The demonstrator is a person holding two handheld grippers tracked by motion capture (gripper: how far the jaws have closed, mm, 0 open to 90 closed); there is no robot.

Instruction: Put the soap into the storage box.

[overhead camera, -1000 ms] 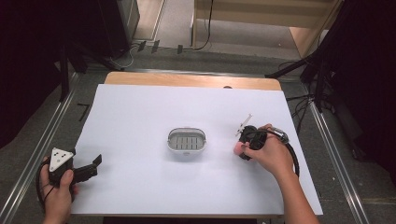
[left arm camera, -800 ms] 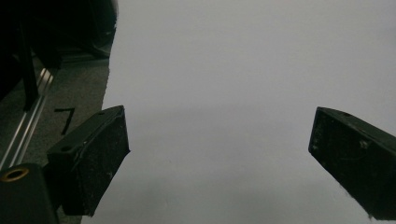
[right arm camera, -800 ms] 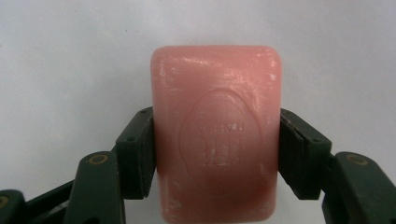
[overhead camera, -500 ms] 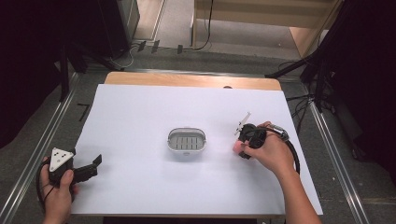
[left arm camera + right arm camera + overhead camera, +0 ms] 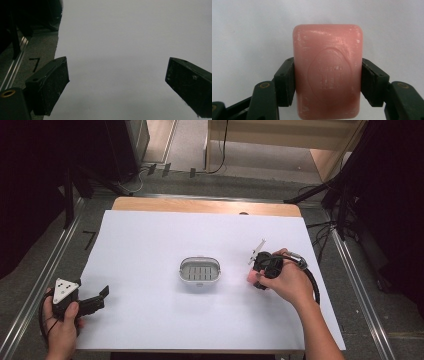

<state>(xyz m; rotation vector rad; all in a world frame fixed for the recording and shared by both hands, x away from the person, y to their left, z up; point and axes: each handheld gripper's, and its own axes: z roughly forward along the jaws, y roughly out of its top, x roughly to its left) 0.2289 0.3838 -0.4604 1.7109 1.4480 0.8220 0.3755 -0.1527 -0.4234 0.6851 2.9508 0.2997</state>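
A: Holding anything on the right side?

B: Yes, right gripper (image 5: 327, 82) clamped on a pink soap bar (image 5: 327, 70), one black jaw pressed against each long side, embossed face turned to the camera in the right gripper view

A: And relative to the soap dish?

B: Seen from the high view, soap bar (image 5: 251, 276) just to the right of the soap dish (image 5: 200, 271), near but apart, over the white sheet (image 5: 150, 240). Hard to tell whether resting on the sheet or lifted off it. Right gripper (image 5: 260, 272) wrapped in the right hand (image 5: 290, 282), farther right of the dish

A: Inside the dish?

B: Oval, grey-rimmed, slotted bottom, sitting about mid-sheet

A: Left side?

B: Left gripper (image 5: 97, 297) well apart from the dish, down at the near left corner of the sheet, held in the left hand (image 5: 62, 317). Jaws spread wide in the left gripper view, pinching nothing, just bare white sheet between them
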